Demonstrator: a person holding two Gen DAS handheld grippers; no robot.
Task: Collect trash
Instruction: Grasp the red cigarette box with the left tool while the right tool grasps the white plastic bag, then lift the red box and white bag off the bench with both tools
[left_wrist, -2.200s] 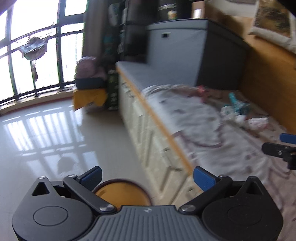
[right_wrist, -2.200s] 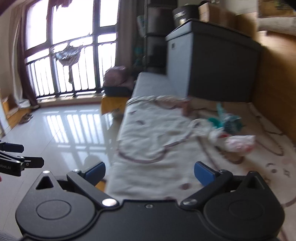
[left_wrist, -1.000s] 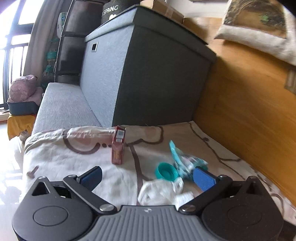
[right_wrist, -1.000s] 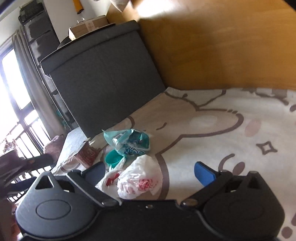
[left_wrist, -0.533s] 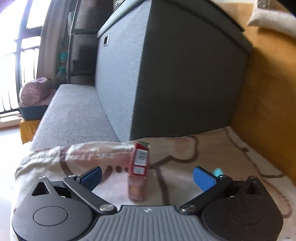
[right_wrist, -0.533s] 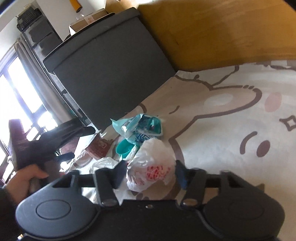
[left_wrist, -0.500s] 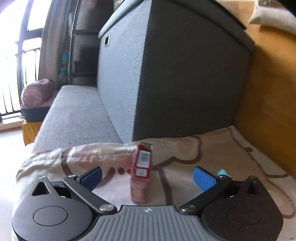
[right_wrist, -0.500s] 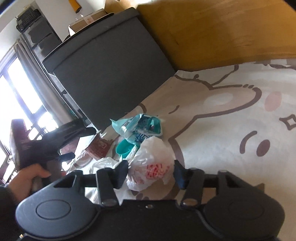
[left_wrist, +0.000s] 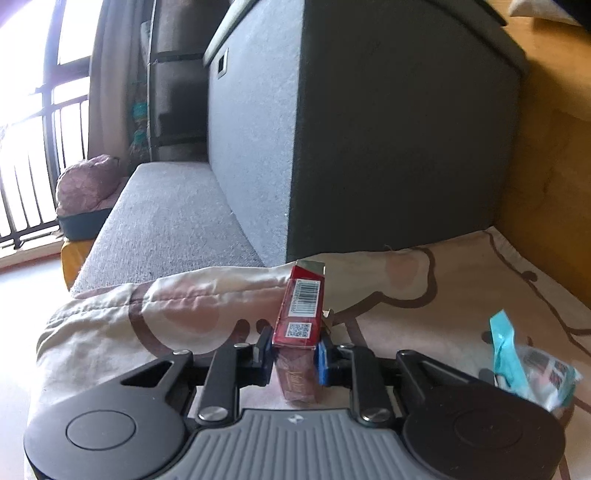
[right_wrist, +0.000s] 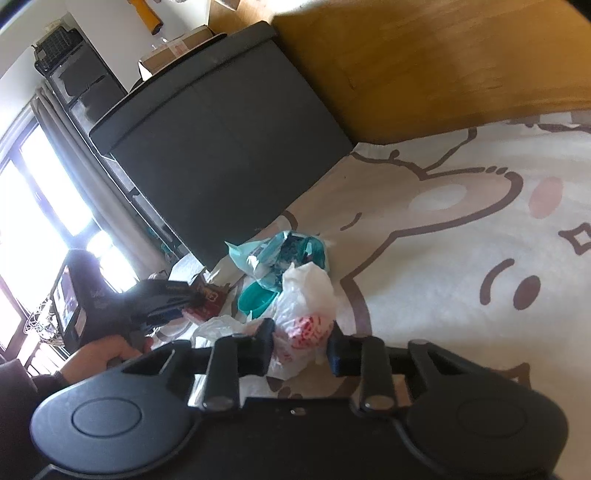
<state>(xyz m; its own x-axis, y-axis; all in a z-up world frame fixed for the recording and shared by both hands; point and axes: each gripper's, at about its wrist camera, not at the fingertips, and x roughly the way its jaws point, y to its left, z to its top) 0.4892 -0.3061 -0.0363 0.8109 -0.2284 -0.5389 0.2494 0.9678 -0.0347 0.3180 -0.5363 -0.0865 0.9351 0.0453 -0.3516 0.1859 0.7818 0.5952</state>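
Progress, as judged: early; two pieces of trash are being taken up, none is seen deposited, and no bin or bag for collection shows in either view.

Left gripper (left_wrist: 293, 360): jaws drawn in tight on the red carton (left_wrist: 301, 314), which stands upright on the patterned blanket (left_wrist: 424, 295), its lower half between the pads; the grip looks secure, though the carton is not yet lifted clear.

Right gripper (right_wrist: 300, 349): jaws closing around the white plastic bag (right_wrist: 306, 314); the bag sits between them; whether the pads already press it cannot be told.

Outstanding: the teal wrapper (right_wrist: 273, 254) and the teal lid (right_wrist: 256, 299), both touching or just beside the bag; the wrapper also shows at the lower right of the left view; then carrying everything to a receptacle.

Surface: soft cream blanket with a brown cartoon print, creased at its near edge, laid over a grey cushioned bench (left_wrist: 166, 221).

Room: dark grey storage box (left_wrist: 369, 129) at the blanket's far end; wooden panelling (right_wrist: 443, 66) behind; barred window (left_wrist: 33, 147) and curtain beyond.
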